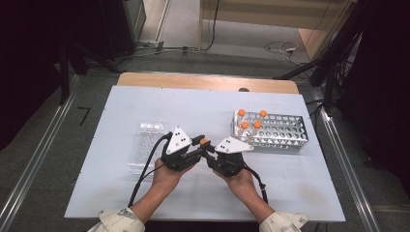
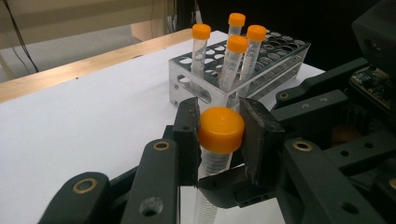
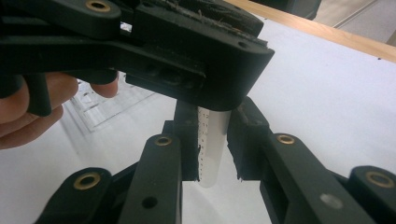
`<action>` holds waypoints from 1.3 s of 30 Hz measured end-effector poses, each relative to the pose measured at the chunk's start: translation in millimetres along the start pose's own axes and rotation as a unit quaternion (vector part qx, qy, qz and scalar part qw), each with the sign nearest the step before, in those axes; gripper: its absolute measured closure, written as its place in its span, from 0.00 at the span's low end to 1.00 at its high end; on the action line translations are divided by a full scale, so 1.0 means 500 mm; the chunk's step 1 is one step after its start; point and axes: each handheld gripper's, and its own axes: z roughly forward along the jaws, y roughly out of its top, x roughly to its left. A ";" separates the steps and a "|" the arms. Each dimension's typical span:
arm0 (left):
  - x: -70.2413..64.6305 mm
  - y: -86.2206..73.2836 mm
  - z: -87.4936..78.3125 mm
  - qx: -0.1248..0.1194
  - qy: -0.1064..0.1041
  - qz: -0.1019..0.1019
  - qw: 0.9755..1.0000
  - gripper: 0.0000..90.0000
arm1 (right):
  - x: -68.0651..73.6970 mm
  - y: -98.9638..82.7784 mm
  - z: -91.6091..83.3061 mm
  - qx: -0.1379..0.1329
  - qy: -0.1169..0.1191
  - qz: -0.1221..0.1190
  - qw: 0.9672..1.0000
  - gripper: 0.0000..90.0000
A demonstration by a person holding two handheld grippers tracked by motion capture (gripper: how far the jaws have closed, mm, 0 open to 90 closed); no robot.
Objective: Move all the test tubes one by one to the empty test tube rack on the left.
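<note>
Centrifuge tube (image 2: 211,172) sits mid-air between both hands, above the counter (image 1: 203,104). Left claw (image 2: 219,128) pinches its orange cap (image 2: 221,129); right claw (image 3: 212,140) pinches the tube body. To unscrew: hold right steady, twist left about the tube axis, don't squeeze harder.

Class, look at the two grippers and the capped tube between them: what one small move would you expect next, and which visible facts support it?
Probably a twist of the left gripper to loosen the orange cap. Its jaws are clamped on that cap, while the right gripper grips the clear tube below it, steadying it. Both hold the tube above the white table, beside the metal rack.
</note>
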 end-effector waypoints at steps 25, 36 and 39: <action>0.039 0.018 -0.029 0.001 0.009 -0.023 1.000 0.79 | -0.023 0.000 -0.009 0.009 0.020 0.030 0.999 0.30; 0.113 0.044 -0.089 -0.026 0.056 -0.046 0.997 0.79 | -0.029 -0.004 -0.016 0.010 0.017 0.037 0.999 0.30; 0.137 0.052 -0.111 -0.033 0.072 -0.056 0.995 0.79 | -0.029 -0.005 -0.017 0.008 0.015 0.042 0.999 0.31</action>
